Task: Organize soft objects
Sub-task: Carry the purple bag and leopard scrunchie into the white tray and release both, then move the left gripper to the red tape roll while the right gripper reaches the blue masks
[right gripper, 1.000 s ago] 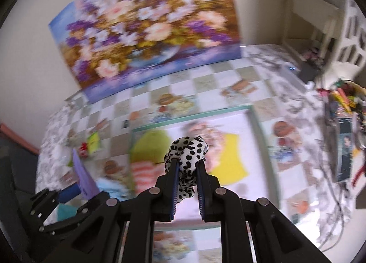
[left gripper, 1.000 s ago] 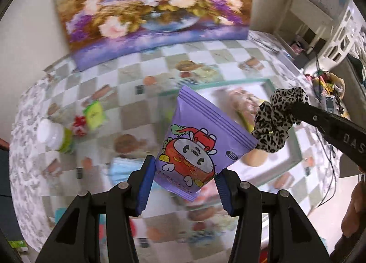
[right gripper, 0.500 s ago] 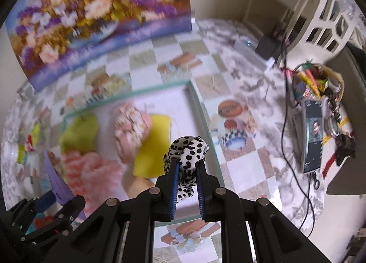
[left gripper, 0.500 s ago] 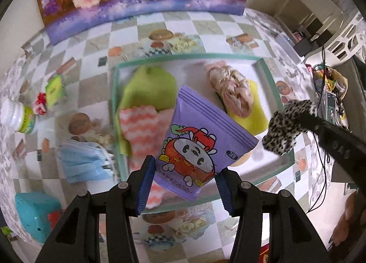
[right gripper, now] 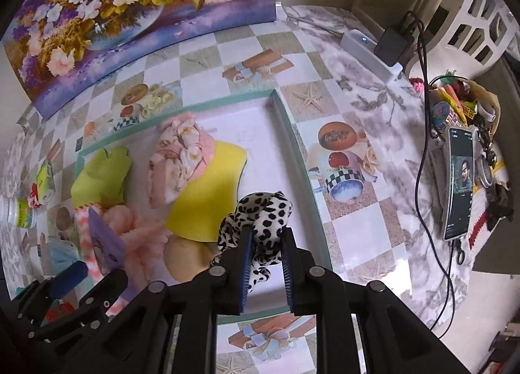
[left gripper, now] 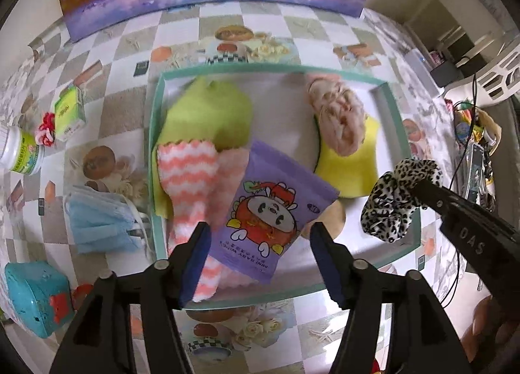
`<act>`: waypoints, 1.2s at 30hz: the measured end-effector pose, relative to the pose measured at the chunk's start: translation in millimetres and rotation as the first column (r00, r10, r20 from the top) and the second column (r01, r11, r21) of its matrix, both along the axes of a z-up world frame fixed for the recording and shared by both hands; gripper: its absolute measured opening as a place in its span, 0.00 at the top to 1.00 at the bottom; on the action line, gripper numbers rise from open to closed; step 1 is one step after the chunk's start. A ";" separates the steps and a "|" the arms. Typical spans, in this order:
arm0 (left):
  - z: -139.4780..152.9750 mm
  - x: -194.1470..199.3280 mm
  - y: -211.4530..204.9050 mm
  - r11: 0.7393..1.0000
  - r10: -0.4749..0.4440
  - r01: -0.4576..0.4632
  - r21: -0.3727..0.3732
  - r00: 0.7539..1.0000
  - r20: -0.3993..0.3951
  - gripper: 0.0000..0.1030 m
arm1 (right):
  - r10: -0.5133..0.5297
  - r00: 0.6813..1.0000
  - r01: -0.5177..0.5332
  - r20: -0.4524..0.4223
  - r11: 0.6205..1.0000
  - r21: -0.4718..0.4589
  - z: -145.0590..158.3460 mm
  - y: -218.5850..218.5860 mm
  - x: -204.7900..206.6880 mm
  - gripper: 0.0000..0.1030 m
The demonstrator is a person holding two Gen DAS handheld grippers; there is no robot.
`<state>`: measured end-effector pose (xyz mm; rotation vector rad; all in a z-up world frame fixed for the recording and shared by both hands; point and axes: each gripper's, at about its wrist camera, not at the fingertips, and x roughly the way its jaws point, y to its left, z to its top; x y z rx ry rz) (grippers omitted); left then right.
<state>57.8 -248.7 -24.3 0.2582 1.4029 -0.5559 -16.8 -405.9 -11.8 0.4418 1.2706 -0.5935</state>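
Purple snack pouch (left gripper: 274,209) drops from my just-widened, released left claw (left gripper: 260,260) over the teal tray (left gripper: 156,133); my right claw (right gripper: 266,255), jaws just easing, grasps the leopard scrunchie (right gripper: 260,214).

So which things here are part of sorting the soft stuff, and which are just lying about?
Part of the job:
tray
wipes pack, between the open left gripper fingers
scrunchie, in the right gripper
socks
green cloth
yellow sponge
pink cloth
mask

Lying about:
bottle
painting
phone
cables
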 end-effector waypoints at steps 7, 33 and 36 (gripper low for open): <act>19.0 8.5 16.0 0.998 0.053 -0.051 -0.038 0.997 0.050 0.25 | -0.005 1.000 0.005 0.010 0.999 -0.033 13.6 3.2 -1.5 0.69; 40.7 55.9 153.3 0.930 0.366 -0.365 -0.033 0.919 0.145 0.14 | 0.246 0.953 -0.259 0.177 0.964 0.057 35.2 110.0 50.8 0.44; 36.3 55.4 162.1 0.927 0.375 -0.373 -0.041 0.920 0.113 0.14 | 0.296 0.939 -0.312 0.177 0.947 0.071 31.4 127.6 58.3 0.44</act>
